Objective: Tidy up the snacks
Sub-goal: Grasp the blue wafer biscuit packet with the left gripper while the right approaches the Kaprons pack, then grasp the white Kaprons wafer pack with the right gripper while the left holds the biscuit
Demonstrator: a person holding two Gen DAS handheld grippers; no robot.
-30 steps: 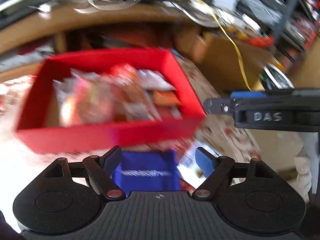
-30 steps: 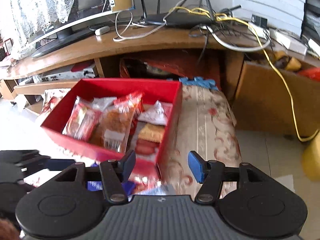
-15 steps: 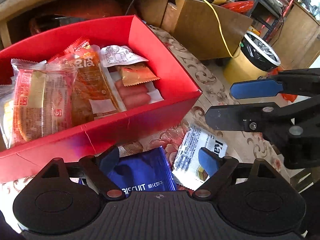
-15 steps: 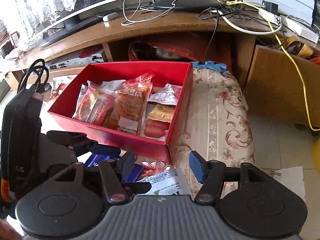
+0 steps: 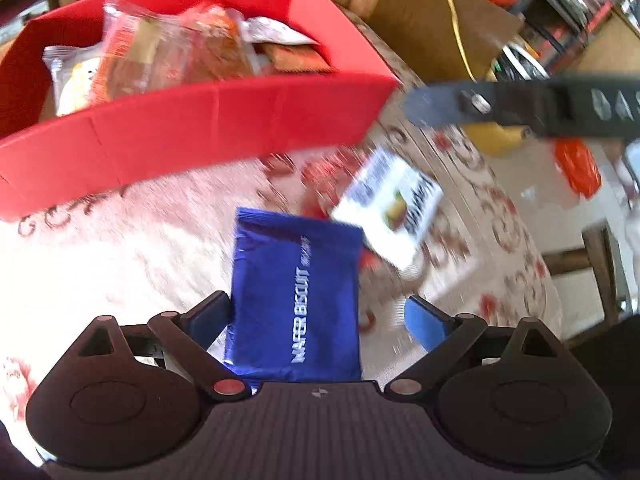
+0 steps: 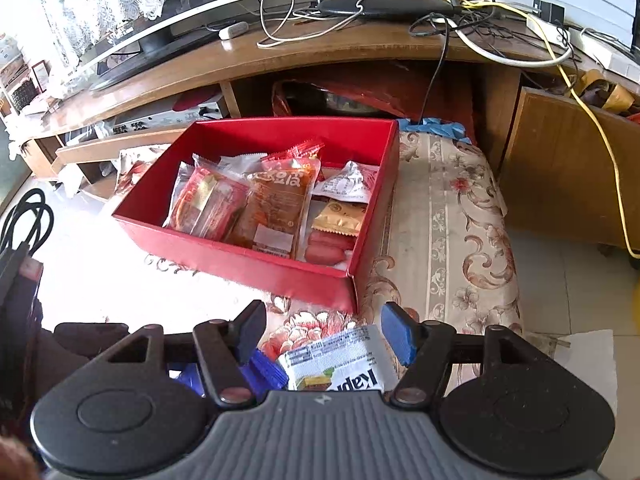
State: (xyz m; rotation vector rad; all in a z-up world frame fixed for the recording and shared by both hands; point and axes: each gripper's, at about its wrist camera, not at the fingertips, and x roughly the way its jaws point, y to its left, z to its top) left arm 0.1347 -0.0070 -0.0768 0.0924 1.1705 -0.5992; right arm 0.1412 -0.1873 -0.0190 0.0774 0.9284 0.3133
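Several snack packets fill the red box.

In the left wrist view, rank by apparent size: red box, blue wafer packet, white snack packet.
1. red box
2. blue wafer packet, though closeness to the camera enlarges it
3. white snack packet, blurred

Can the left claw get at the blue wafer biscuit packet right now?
Probably yes. The blue wafer biscuit packet lies flat on the cloth between the left claw fingers, which have just been opening and stand apart from it. Nothing covers it; the white packet lies beside it.
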